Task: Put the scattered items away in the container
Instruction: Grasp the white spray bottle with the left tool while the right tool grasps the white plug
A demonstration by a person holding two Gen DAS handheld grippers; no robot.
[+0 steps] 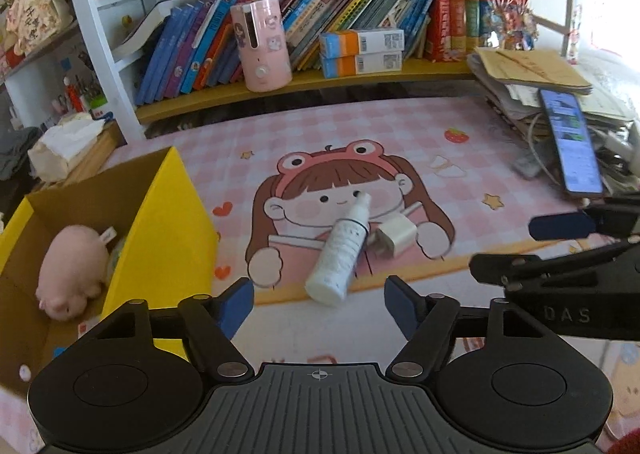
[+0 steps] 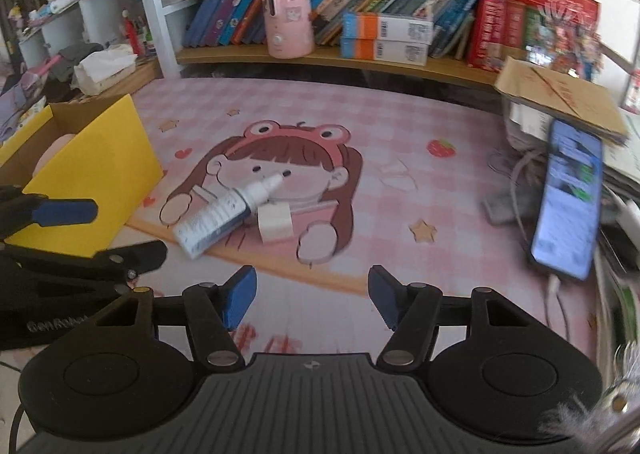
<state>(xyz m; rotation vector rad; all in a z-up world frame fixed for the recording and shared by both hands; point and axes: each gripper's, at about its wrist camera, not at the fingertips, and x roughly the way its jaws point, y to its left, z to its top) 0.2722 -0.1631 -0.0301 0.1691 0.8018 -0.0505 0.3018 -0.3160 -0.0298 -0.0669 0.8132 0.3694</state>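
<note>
Yellow box (image 1: 168,222) w/ pink plush pig (image 1: 74,274) inside, maybe more, both hand-held grippers (image 1: 319,304) (image 2: 312,296) spread, empty.

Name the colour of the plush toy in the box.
Pink plush toy, clearest in the left wrist view.

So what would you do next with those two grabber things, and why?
Probably ease the left hand-held gripper forward over the white spray bottle. Both it and the right hand-held gripper are open and empty. The bottle lies on the mat just ahead, touching the white charger plug. The yellow cardboard box, already holding a pink plush pig, sits to its left.
</note>
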